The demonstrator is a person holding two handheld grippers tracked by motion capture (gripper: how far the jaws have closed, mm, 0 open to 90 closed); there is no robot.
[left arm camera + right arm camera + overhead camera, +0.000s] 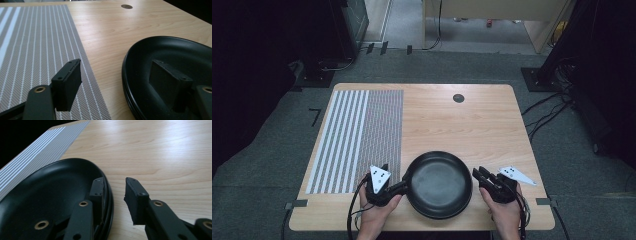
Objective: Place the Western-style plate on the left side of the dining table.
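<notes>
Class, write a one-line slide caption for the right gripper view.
Right gripper straddles the rim of the stacked round black plates, jaws still apart, on the light wooden table.

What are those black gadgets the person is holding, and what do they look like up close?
They are two hand-held grippers. The left gripper and right gripper are black, each topped by a grey three-cornered plate with dark dots, and each trails a black cable. In the gripper views, each has two flat black arms with brass-ringed holes, ending in blocky black pads fixed with small screws. No sleeves are visible.
</notes>
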